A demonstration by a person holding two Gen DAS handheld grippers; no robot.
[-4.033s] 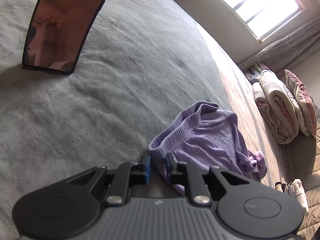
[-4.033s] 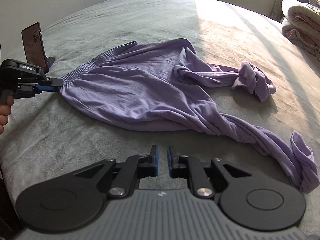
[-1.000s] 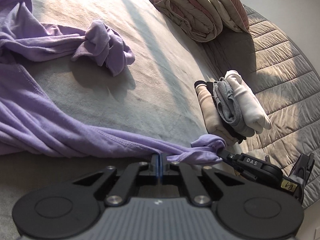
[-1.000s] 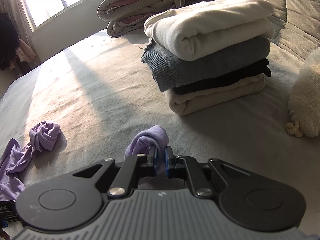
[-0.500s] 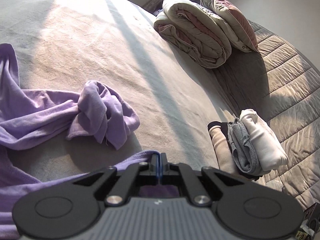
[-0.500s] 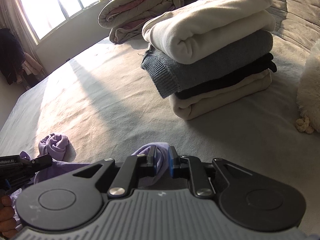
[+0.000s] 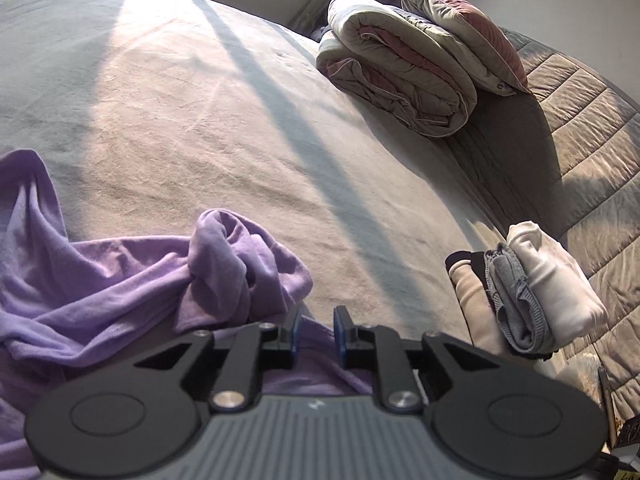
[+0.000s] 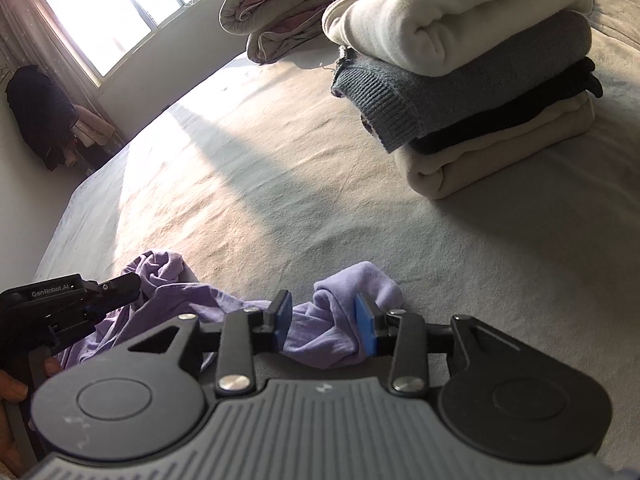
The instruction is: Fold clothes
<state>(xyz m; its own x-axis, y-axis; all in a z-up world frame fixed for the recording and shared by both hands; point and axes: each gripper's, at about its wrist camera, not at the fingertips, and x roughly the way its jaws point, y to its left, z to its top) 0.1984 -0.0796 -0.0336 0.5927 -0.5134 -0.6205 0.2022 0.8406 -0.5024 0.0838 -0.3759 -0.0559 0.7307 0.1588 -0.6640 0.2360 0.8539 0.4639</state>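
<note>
My right gripper (image 8: 325, 326) is opening, its blue pads well apart with a bunched end of the purple garment (image 8: 340, 320) lying between them; the cloth looks slack there, and I do not see the pads pressing on it. My left gripper (image 7: 314, 334) is opening too, to a narrow gap, with purple cloth lying under and between the fingers, though from this low angle I cannot say for certain whether a pad touches it. In the right wrist view the left gripper (image 8: 120, 286) shows at the left edge, pointing at another bunched part of the same garment, with my hand (image 8: 16, 384) on its handle.

The purple garment is crumpled and twisted on the grey bed (image 7: 200, 120), not flat. One knotted bundle sits just ahead of the left gripper, and the rest trails off to the left in loose folds.

Beyond it, to the right, stands a stack of folded clothes (image 8: 472, 80): cream on top, then grey knit, black, and beige at the bottom. Farther back lie a rolled quilt (image 7: 400, 72) and a pillow (image 7: 460, 28) leaning on it.
</note>
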